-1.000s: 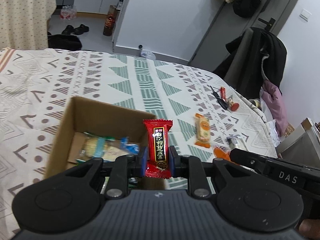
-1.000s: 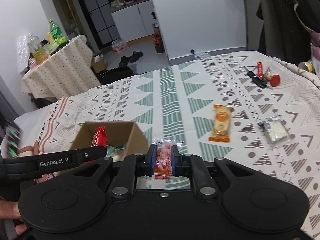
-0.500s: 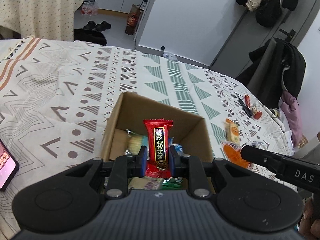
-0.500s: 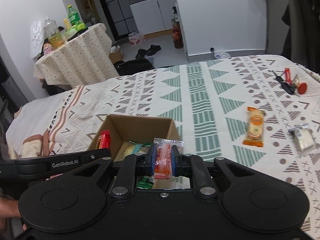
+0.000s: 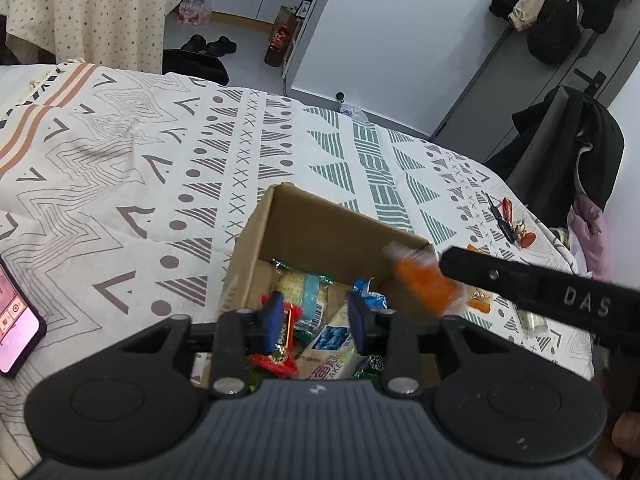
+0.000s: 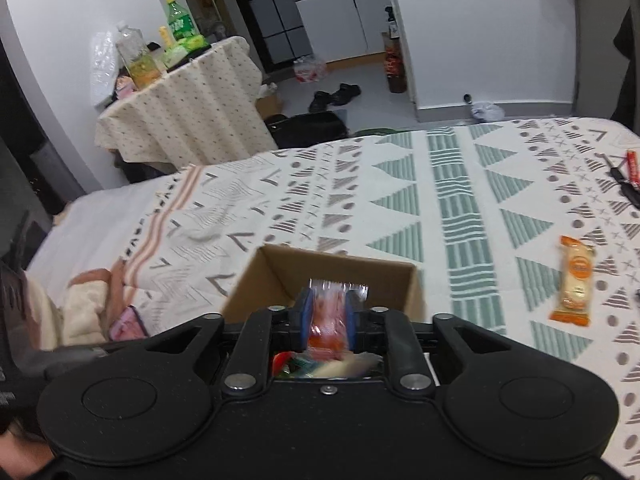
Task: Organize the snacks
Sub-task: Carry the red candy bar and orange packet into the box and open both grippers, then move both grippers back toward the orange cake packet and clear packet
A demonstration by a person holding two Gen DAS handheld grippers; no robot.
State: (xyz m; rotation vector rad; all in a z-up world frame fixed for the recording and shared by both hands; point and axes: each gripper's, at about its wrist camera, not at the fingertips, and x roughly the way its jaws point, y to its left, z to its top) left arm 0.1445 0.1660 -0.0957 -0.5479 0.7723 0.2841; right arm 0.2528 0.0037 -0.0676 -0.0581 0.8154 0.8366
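Hovering over the open cardboard box (image 5: 320,232) on the bed: left hand-held gripper (image 5: 316,320) spread wide, gripping nothing, red snack packet (image 5: 280,354) lying below among wrappers, one reading "AKE". Right hand-held gripper (image 6: 327,320), marked "DAS", clamping a blurred orange packet (image 6: 326,320) above the box.

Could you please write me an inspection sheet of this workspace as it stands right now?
Surface: patterned bedspread, lightly wrinkled.
Job's things: cardboard box open, holding several snacks, among them a red packet; orange-ended packet lying on the spread outside it.
Clutter: phone at the left edge; keys far right.
Grippers: left gripper open over the box; right gripper shut on orange snack packet.
Cables: nothing seen.
Surroundings: draped table with bottles, shoes on the floor, hanging coats.
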